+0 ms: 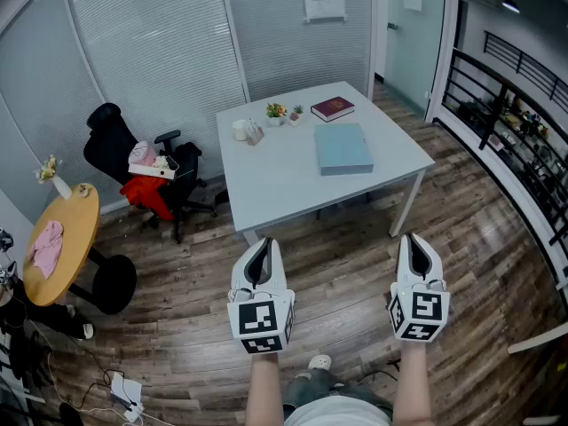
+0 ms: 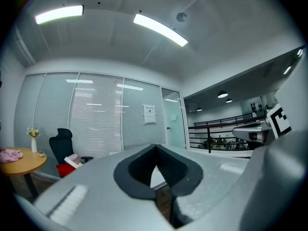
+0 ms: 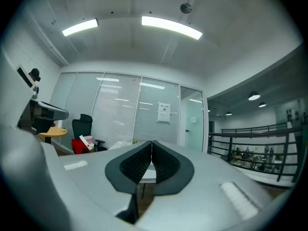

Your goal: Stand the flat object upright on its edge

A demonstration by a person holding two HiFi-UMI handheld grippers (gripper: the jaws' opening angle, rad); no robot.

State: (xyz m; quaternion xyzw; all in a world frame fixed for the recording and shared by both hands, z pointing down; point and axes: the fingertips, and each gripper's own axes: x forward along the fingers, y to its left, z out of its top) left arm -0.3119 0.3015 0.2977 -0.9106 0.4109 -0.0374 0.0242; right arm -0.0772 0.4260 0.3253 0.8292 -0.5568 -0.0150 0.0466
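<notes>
A light blue flat book (image 1: pixel 343 147) lies flat on the white table (image 1: pixel 284 176), right of its middle. A dark red book (image 1: pixel 333 108) lies flat at the table's far edge. My left gripper (image 1: pixel 263 248) and right gripper (image 1: pixel 414 242) hover over the wooden floor, short of the table's near edge, far from both books. Both are shut with nothing between the jaws. In the left gripper view my left gripper (image 2: pixel 155 148) has its tips together, and the right gripper (image 3: pixel 151 144) looks the same in its own view.
Small potted plants (image 1: pixel 283 112) and a white cup (image 1: pixel 240 130) stand at the table's far left. A black office chair (image 1: pixel 146 171) with red cloth stands left of the table. A round wooden table (image 1: pixel 67 238) is farther left. A black railing (image 1: pixel 519 122) runs along the right.
</notes>
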